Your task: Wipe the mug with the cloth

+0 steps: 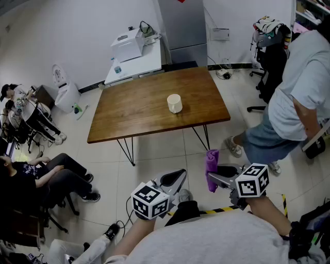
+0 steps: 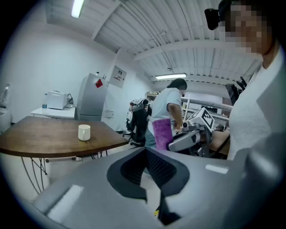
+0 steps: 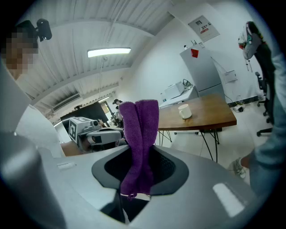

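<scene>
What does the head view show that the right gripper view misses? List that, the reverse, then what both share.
Head view only: the right gripper from above, marker cube included, and yellow-black striped tape on the floor. Right gripper view only: the ceiling light, and that gripper's jaws closed on the purple cloth, seen close. Both: the mug standing on the wooden table, the purple cloth, the shut, empty left gripper.

Shared office or lab room. Pale tiled floor (image 1: 154,154), strip light (image 2: 77,8) on ribbed ceiling. Wooden desk (image 1: 139,108) on hairpin legs; printer (image 1: 127,45) on white side table (image 1: 136,66); swivel chair (image 1: 271,64); seated people (image 1: 51,172) along one wall.
</scene>
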A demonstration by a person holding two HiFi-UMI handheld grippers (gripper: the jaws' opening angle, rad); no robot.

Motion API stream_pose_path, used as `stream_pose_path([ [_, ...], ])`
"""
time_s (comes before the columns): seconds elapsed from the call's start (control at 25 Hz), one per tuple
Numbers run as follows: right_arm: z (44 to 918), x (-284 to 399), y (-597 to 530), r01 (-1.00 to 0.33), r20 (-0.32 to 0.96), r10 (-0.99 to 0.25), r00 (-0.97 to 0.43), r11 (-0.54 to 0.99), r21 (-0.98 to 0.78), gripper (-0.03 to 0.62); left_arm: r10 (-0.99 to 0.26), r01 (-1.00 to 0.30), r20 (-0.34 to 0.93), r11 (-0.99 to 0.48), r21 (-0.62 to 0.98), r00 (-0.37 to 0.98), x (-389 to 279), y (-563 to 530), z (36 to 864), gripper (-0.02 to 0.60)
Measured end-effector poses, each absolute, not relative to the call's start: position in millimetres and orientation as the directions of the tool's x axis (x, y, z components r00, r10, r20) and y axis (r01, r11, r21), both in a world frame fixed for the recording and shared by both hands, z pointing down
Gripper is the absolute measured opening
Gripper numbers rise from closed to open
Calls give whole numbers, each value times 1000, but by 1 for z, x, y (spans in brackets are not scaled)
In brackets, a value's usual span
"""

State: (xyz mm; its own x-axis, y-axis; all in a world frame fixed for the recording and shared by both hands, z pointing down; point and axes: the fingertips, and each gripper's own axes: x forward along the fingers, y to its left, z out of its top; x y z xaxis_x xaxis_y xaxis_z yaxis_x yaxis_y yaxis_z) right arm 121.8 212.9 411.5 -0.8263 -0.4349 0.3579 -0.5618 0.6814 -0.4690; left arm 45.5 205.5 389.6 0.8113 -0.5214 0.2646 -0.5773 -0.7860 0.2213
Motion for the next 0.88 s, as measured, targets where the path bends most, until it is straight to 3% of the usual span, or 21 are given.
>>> stream_pose_path([
  [0.52, 432, 96, 41, -599, 358, -481, -800, 621, -506, 121, -532, -587, 260, -776, 233, 806, 1, 21, 412, 0],
  [0.88, 458, 66, -98, -664, 439, -499, -748, 529, -529, 121, -454, -528, 316, -822, 211, 833, -28, -127, 457, 0],
])
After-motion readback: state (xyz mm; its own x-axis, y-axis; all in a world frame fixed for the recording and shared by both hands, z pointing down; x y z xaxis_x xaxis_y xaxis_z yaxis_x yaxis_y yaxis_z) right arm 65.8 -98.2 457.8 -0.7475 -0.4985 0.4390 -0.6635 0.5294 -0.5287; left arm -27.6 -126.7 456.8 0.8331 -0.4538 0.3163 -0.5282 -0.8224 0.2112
